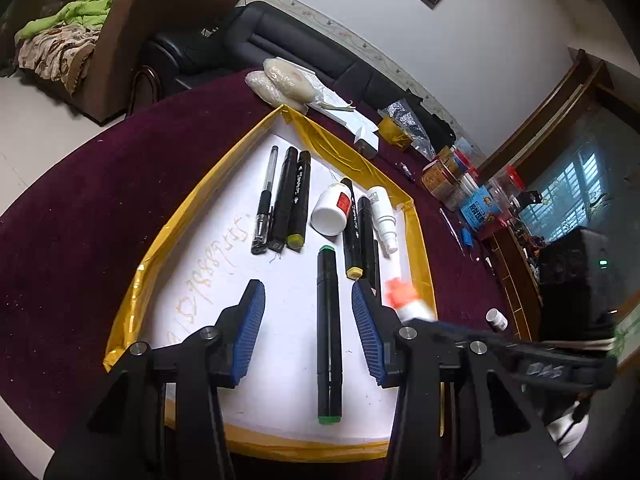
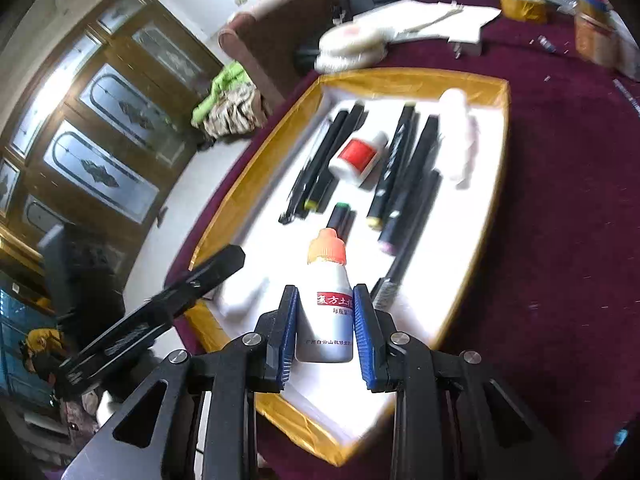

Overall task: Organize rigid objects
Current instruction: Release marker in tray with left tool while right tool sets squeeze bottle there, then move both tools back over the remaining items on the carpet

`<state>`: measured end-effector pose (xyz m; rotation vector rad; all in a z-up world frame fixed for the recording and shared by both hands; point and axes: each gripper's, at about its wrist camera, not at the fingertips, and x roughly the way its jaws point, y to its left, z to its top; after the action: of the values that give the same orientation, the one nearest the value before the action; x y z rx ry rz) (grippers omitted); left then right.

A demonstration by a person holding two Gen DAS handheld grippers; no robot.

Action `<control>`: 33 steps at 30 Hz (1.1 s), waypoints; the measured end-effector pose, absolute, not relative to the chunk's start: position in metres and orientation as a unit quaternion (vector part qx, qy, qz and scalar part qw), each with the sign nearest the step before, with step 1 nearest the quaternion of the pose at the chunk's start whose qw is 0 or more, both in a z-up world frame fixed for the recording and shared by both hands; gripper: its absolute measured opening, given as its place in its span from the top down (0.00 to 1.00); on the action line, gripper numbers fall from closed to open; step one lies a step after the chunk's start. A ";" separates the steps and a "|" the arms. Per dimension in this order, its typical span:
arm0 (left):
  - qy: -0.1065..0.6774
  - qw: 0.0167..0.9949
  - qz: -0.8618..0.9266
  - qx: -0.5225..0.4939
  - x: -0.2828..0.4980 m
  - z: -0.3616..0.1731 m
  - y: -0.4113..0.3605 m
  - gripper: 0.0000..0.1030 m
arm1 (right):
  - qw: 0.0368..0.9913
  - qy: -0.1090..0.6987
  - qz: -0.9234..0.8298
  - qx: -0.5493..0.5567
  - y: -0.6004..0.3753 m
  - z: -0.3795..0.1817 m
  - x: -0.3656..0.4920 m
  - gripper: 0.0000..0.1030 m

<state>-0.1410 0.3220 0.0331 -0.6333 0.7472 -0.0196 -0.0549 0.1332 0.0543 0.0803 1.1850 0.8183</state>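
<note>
Maroon cloth covers the bench (image 1: pixel 80 220), where a white tray with yellow-taped rim (image 1: pixel 180 208) holds markers, a pen and small bottles. My right claw (image 2: pixel 326 324) is clamped on a white dropper bottle with an orange cap (image 2: pixel 326 300), carried above the tray's near end. My left claw (image 1: pixel 308 320) hangs with jaws apart astride the green-capped marker (image 1: pixel 329 336), whose long axis runs straight away from me, between the pads; I judge that the left's next pick.

A white bottle (image 2: pixel 325 312) with an orange cap sits clamped between blue pads, cap pointing away. On the white tray (image 1: pixel 224 280) lie black markers; the green-capped one (image 1: pixel 329 336) lies alone, near a white jar (image 1: pixel 331 210) with a red label
</note>
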 end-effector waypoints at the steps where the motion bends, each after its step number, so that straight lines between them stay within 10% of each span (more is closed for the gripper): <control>1: 0.359 0.882 -0.010 -0.305 -0.142 0.032 0.324 0.58 | 0.750 0.547 0.371 0.030 0.140 0.049 -0.055 0.76; 17: 0.334 0.891 -0.054 -0.303 -0.150 0.047 0.316 0.44 | 0.799 0.493 0.344 0.010 0.127 0.059 -0.064 0.64; 21: 0.312 0.900 -0.090 -0.291 -0.152 0.060 0.299 0.37 | 0.841 0.419 0.340 0.043 0.059 0.083 -0.074 0.57; 24: 0.307 0.907 -0.109 -0.267 -0.149 0.070 0.279 0.34 | 0.887 0.358 0.282 0.078 -0.014 0.097 -0.076 0.24; 33: 0.348 0.901 -0.151 -0.211 -0.131 0.071 0.209 0.34 | 0.906 0.388 -0.024 0.166 -0.240 0.069 -0.011 0.26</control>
<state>-0.1314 0.2089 0.0709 -0.4373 0.7189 -0.3128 -0.0111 -0.2400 0.0690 0.3425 0.8013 -0.0492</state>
